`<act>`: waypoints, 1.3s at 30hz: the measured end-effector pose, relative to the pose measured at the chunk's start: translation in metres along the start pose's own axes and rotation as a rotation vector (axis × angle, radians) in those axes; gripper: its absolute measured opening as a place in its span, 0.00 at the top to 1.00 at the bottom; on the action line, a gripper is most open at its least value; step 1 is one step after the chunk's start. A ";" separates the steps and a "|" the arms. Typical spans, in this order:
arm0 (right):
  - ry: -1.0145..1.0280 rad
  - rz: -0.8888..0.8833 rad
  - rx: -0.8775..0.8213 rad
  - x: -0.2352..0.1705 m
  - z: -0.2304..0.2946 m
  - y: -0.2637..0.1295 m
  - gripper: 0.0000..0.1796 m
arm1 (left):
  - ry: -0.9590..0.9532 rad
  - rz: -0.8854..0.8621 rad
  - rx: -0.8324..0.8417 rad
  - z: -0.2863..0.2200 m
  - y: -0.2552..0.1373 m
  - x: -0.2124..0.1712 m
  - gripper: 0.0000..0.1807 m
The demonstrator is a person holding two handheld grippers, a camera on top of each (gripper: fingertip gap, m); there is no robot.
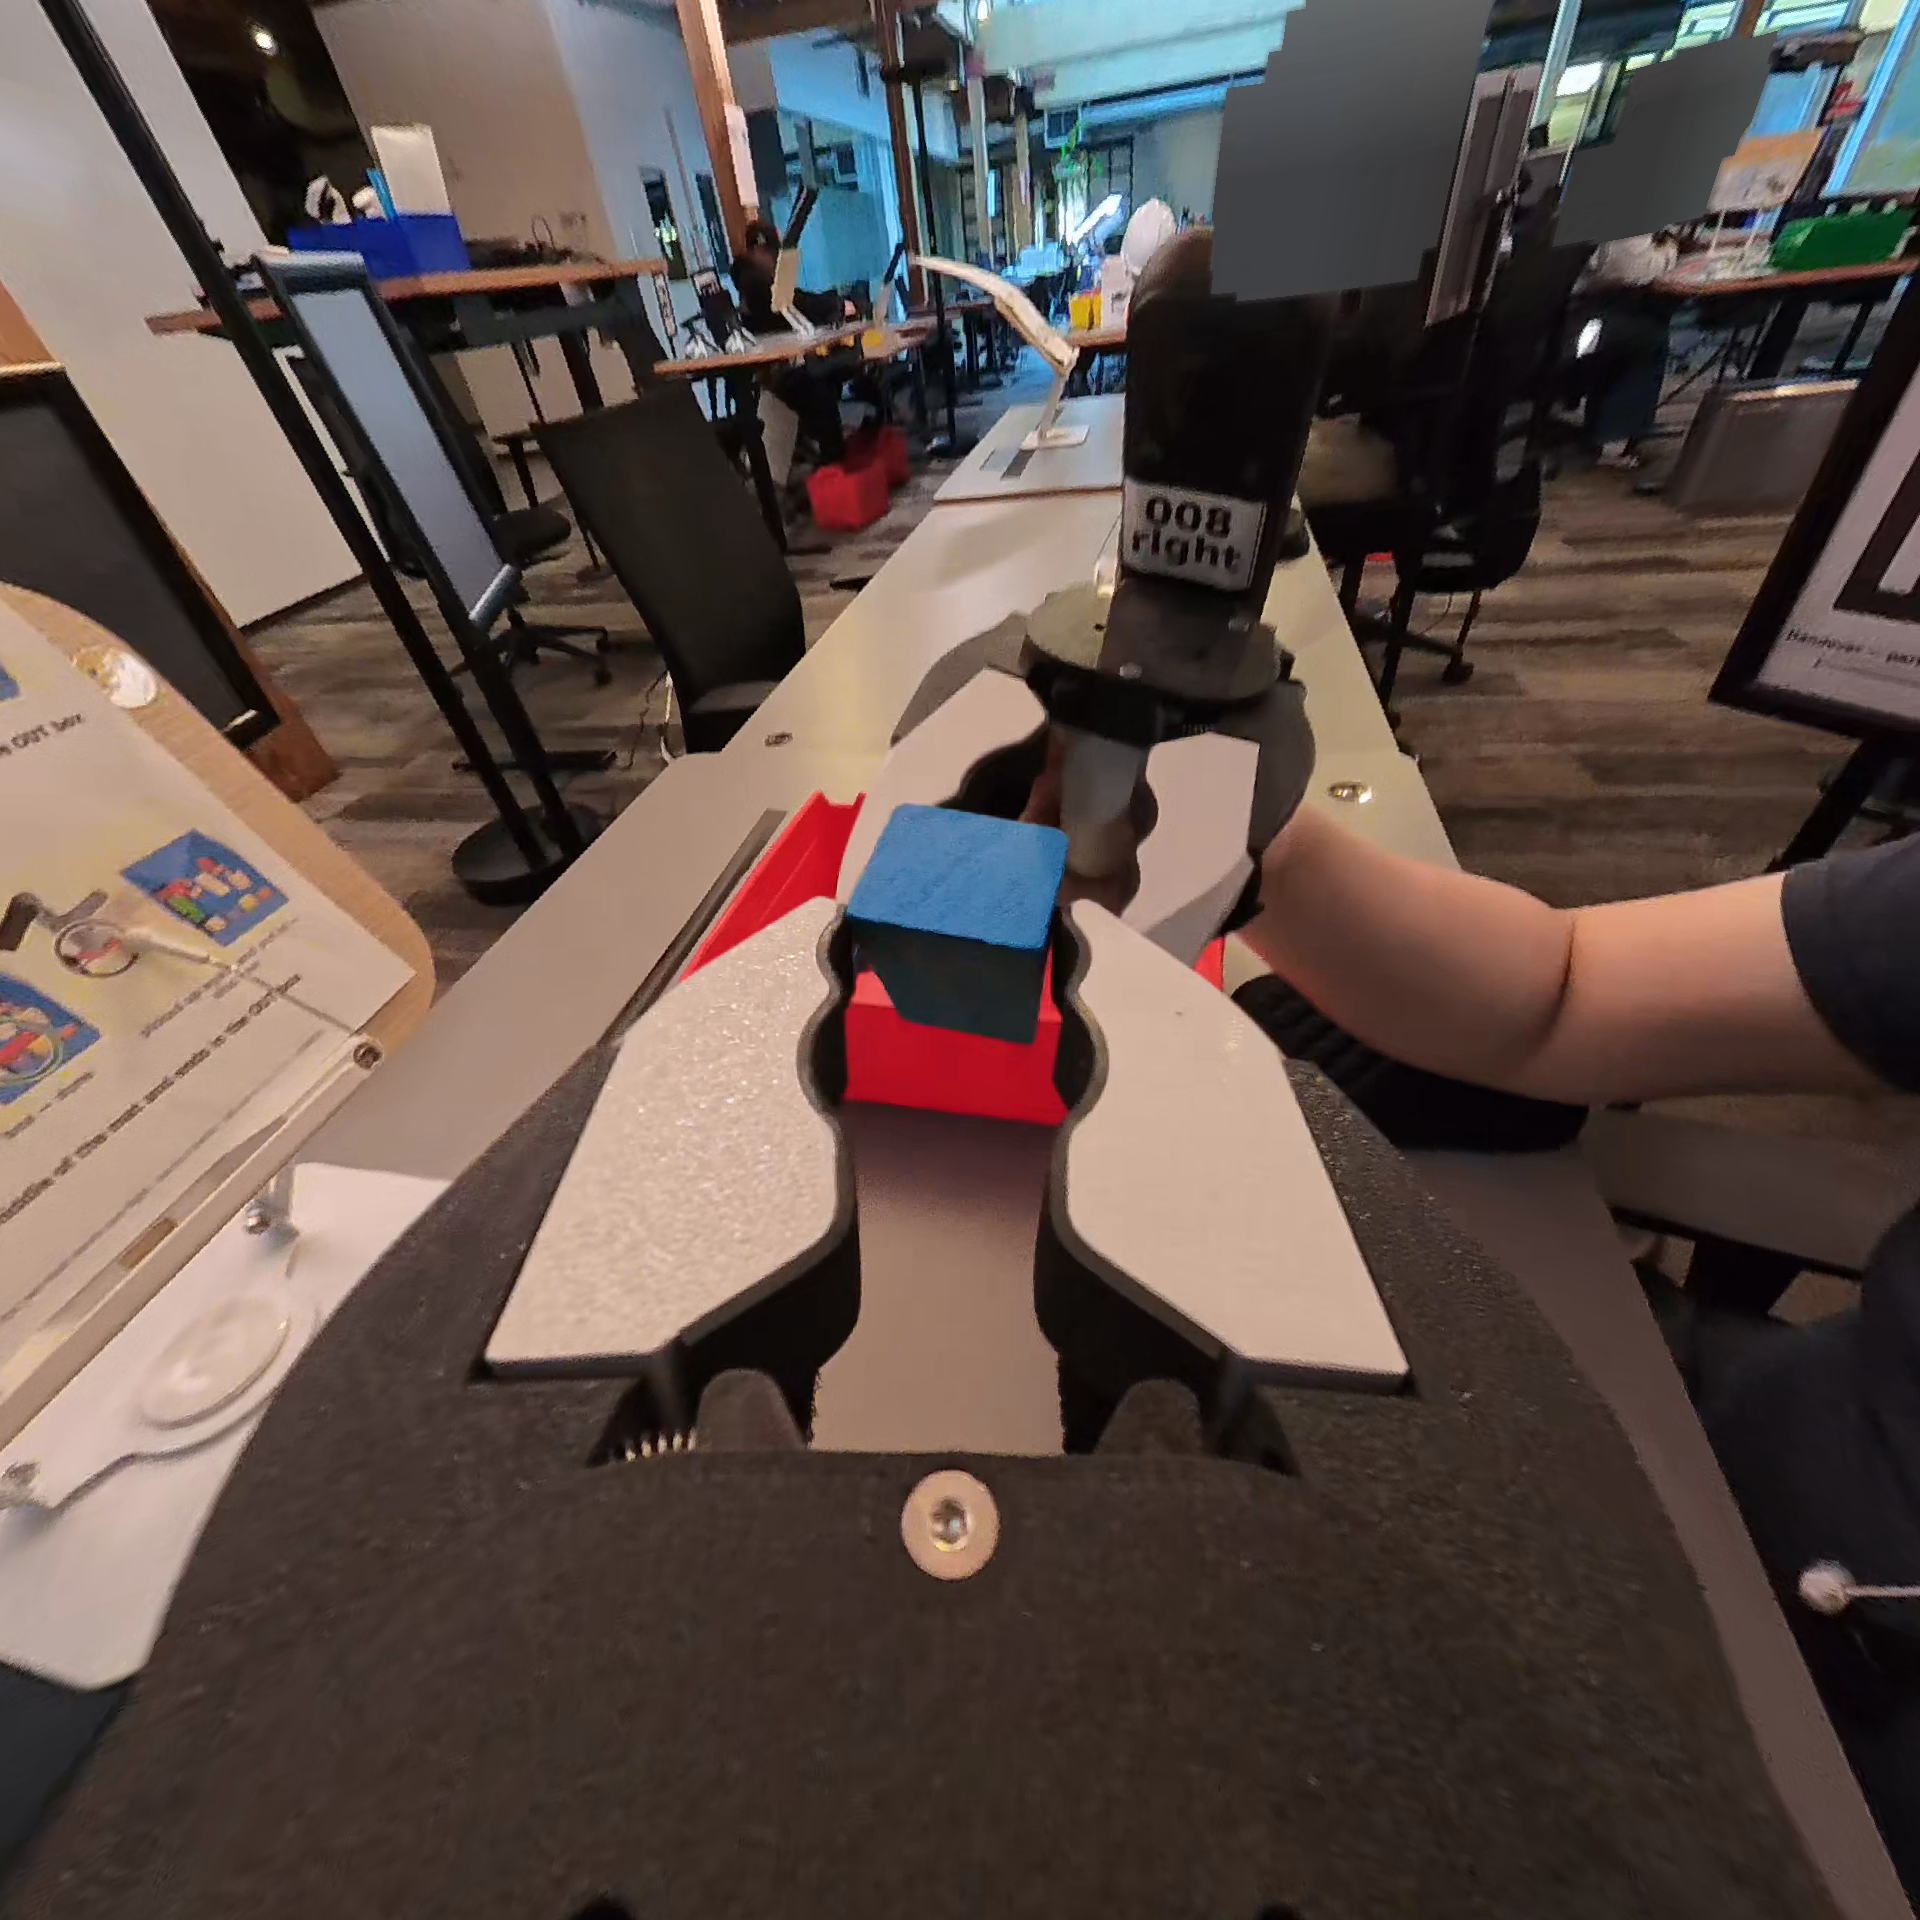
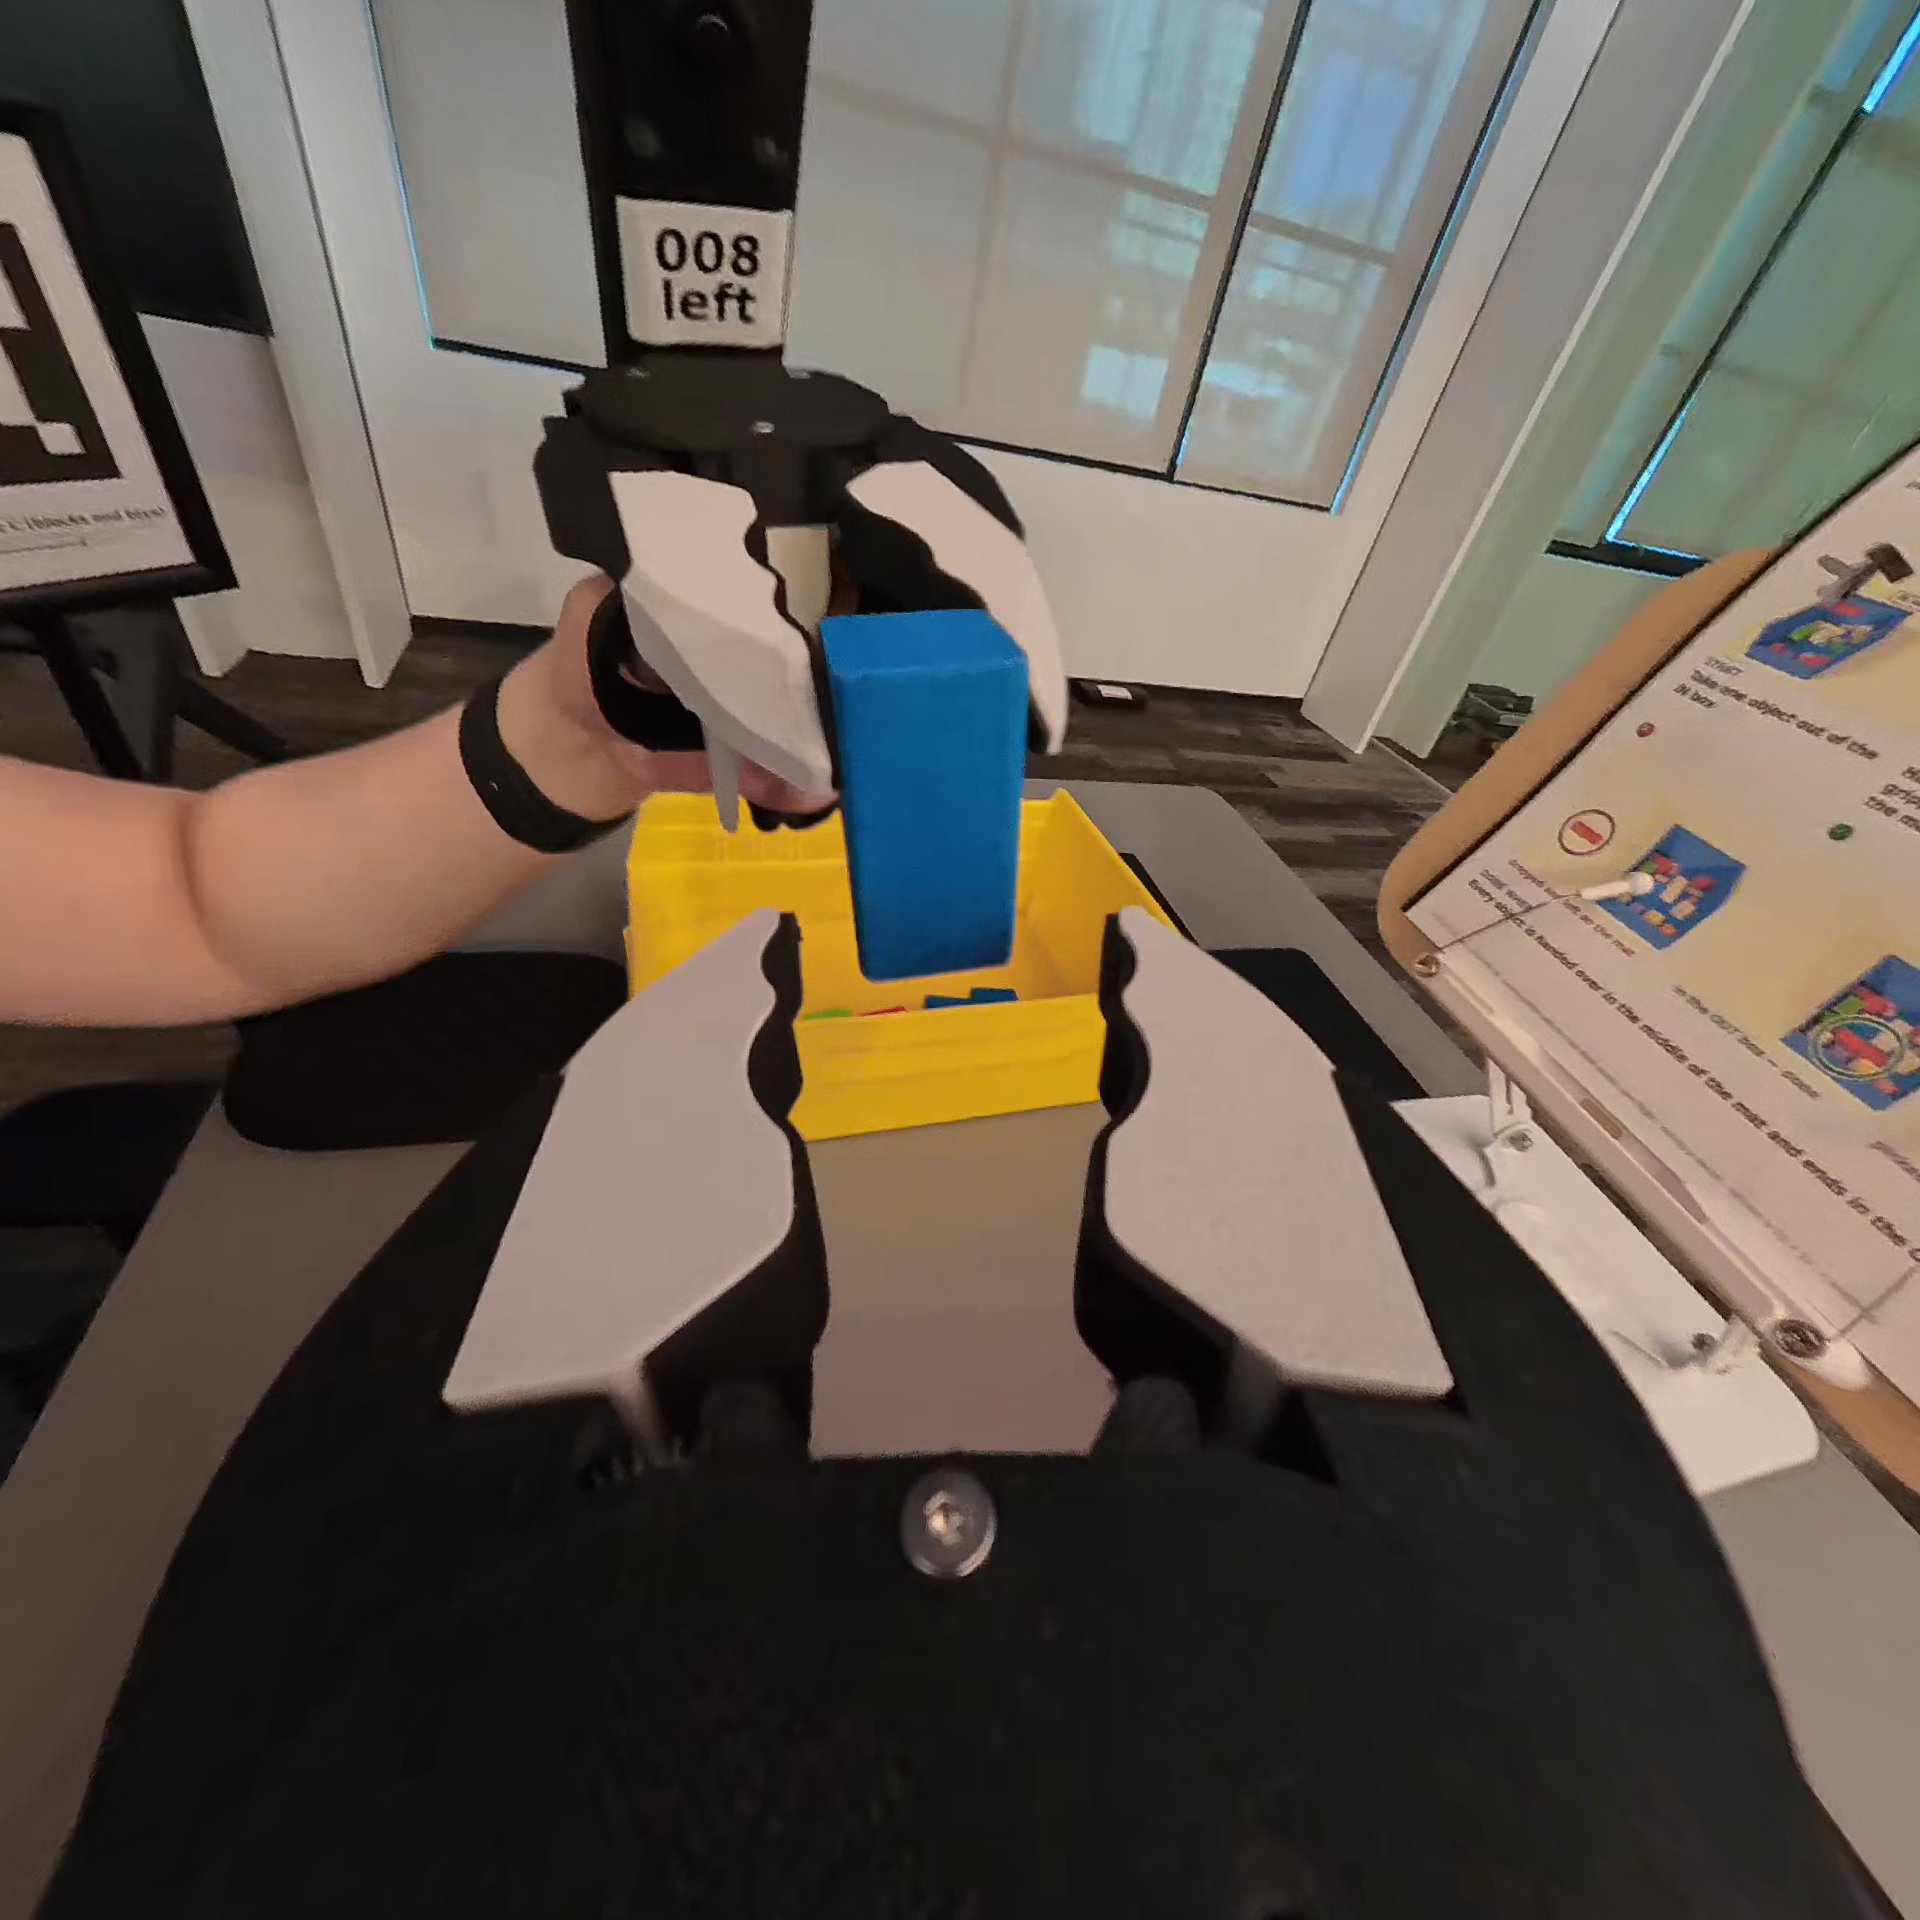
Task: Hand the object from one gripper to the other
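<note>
Blue block point(image 2: 928, 790), the thing to hand over, is in the air at the centre of both views, above the bench point(image 2: 935, 1278). In the right wrist view it hangs with its long axis upright, its lower end free and pointing down toward the yellow box point(image 2: 940, 1070); in the left wrist view it is seen end-on. The left gripper point(image 1: 954, 940) grasps it near one end, its fingers point(image 2: 727, 644) clenched on two opposite sides. The right gripper point(image 2: 951, 940) is spread wide and holds nothing, with the free end of the block near its fingertips. I judge the handover half done: the pick-up is finished, but the second grasp and the release remain. A red box point(image 1: 951, 1070) lies behind.
</note>
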State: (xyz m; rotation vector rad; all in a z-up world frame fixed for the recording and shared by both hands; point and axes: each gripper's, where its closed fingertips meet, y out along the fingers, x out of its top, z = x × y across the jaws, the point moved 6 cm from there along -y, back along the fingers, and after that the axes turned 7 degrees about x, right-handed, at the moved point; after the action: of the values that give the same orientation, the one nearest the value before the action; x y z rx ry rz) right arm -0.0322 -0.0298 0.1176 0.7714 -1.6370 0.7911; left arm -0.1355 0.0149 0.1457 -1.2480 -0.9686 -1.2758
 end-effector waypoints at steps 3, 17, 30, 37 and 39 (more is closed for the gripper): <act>-0.046 -0.033 -0.024 0.004 0.002 0.001 0.72 | -0.008 -0.043 -0.018 -0.006 0.007 -0.001 0.80; 0.112 0.371 -0.310 -0.025 -0.040 -0.075 0.81 | -0.152 -0.189 -0.010 0.018 -0.018 -0.020 0.72; 0.961 0.982 -0.476 -0.200 -0.063 -0.176 0.81 | -0.167 -0.187 -0.059 0.015 -0.032 -0.013 0.78; 1.002 1.108 -0.542 -0.222 -0.068 -0.166 0.81 | -0.149 -0.216 -0.105 0.008 -0.038 -0.008 0.79; 0.999 1.142 -0.544 -0.227 -0.069 -0.163 0.81 | -0.152 -0.217 -0.107 0.008 -0.039 -0.008 0.79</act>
State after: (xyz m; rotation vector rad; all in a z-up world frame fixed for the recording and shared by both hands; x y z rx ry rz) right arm 0.1796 -0.0466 -0.0762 -0.9540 -1.1153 1.1370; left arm -0.1733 0.0288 0.1436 -1.3658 -1.1835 -1.4317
